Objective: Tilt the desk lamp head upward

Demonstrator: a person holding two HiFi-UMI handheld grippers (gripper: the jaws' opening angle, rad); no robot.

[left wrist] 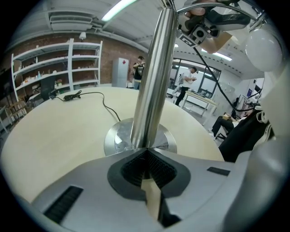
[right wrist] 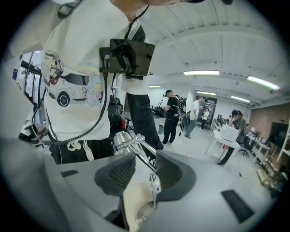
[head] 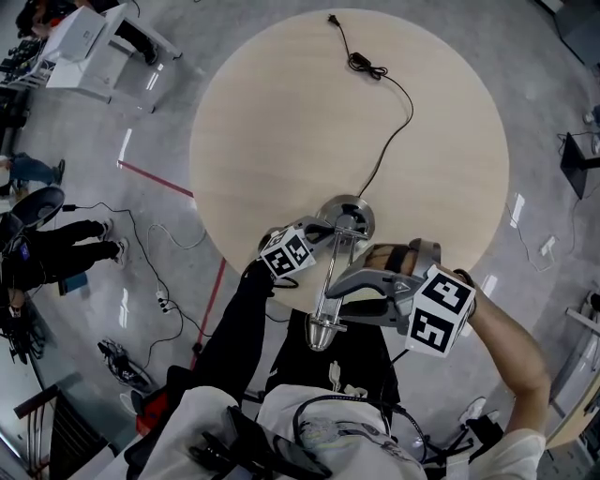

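A chrome desk lamp stands near the front edge of the round table [head: 281, 112]. Its base [head: 362, 212] rests on the tabletop, and its arm reaches over the edge to the lamp head [head: 321, 334]. My left gripper [head: 323, 228] is shut on the upright pole [left wrist: 154, 77] just above the base [left wrist: 118, 138]; the pads close round the tube in the left gripper view [left wrist: 147, 156]. My right gripper [head: 339, 292] is open, and the thin arm rods [right wrist: 146, 158] run between its pads with a gap on the left. Beyond them is the lamp head [right wrist: 121, 139].
The lamp's black cord [head: 389, 150] runs across the table to a loose plug [head: 330, 19] at the far side. On the floor at the left are a red tape line [head: 155, 174], cables and a seated person [head: 56, 246]. A white desk [head: 89, 47] stands at the back left.
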